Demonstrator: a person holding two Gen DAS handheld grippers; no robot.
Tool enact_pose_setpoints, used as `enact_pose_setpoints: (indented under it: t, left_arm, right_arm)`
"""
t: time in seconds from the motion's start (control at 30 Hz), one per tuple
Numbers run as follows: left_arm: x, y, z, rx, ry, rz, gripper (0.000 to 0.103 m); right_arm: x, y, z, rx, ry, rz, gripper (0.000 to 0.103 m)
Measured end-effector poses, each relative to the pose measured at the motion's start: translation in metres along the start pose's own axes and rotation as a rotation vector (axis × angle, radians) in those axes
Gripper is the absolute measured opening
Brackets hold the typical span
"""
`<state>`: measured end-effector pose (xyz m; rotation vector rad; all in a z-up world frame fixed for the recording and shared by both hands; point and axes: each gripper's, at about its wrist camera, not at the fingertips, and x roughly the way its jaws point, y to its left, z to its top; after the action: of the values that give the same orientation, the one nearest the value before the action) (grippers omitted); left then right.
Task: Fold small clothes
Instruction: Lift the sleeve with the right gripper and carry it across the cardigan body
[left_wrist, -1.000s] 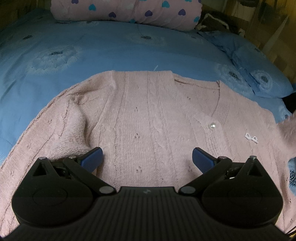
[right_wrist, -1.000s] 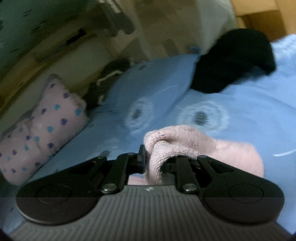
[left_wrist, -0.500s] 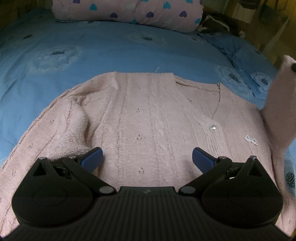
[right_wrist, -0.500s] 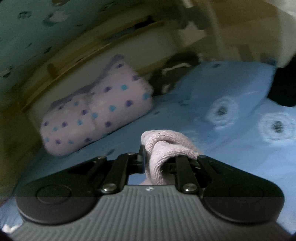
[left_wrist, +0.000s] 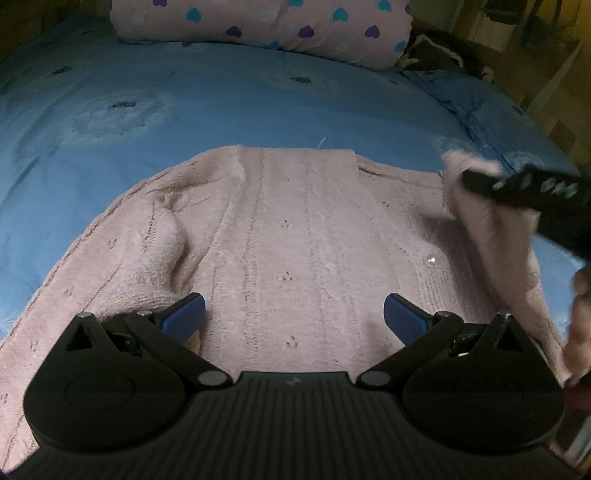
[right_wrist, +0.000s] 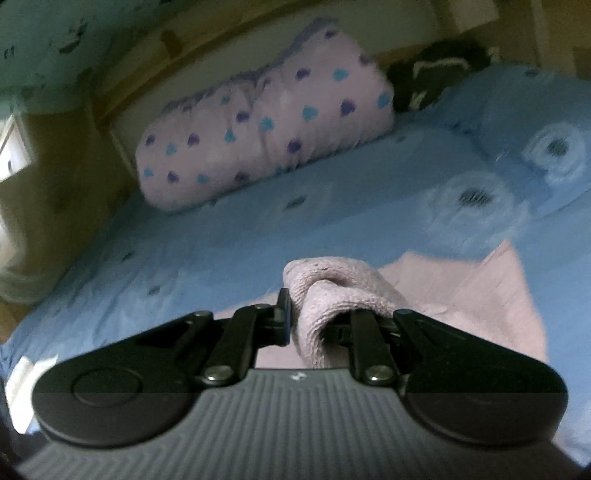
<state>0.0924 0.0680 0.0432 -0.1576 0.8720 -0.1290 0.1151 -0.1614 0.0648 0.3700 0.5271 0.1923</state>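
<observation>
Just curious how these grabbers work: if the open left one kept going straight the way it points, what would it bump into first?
Most likely the pink cardigan. The left gripper points with its jaws wide open over the knit's middle panel, lying on the blue bedspread. Its height above the fabric is hard to judge.

Pale pink knit on a blue, dandelion-printed bed

The soft pale pink cable-knit cardigan (left_wrist: 295, 236) carries a pearly white button (left_wrist: 430, 261) and small dark eyelet marks. The blue cotton bedsheet (left_wrist: 184, 110) is printed with whitish dandelion puffs with dark centres. The rolled pink fleece blanket (right_wrist: 266, 122) is dotted with purple and turquoise hearts. The left gripper (left_wrist: 294, 314) is black with blue pads (left_wrist: 184, 314).
</observation>
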Motion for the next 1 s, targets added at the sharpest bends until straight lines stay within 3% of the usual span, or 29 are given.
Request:
enact_pose_setpoints:
  t: [0.3,0.47,0.63,0.7,0.77,1.0]
  left_arm:
    - [0.002,0.009,0.001,-0.018,0.005,0.023,0.103]
    - [0.005,0.008,-0.002,-0.004,0.004,0.036,0.103]
    - [0.006,0.001,-0.003,0.030,-0.021,0.045,0.103]
    - [0.004,-0.003,-0.005,0.055,-0.037,0.042,0.103]
    - [0.002,-0.007,-0.007,0.078,-0.051,0.050,0.103]
    - [-0.014,-0.034,-0.001,0.109,-0.072,0.048,0.103]
  right_arm:
    - [0.042,0.005,-0.043,0.006,0.143,0.021,0.016]
    - [0.050,0.006,-0.055,-0.019,0.164,0.030,0.017]
    - [0.044,0.006,-0.049,-0.026,0.194,0.060,0.032]
    - [0.034,0.008,-0.046,-0.042,0.207,0.073,0.050]
    - [0.019,0.009,-0.042,-0.071,0.208,0.094,0.058]
    - [-0.034,-0.006,-0.025,-0.162,0.176,0.131,0.059]
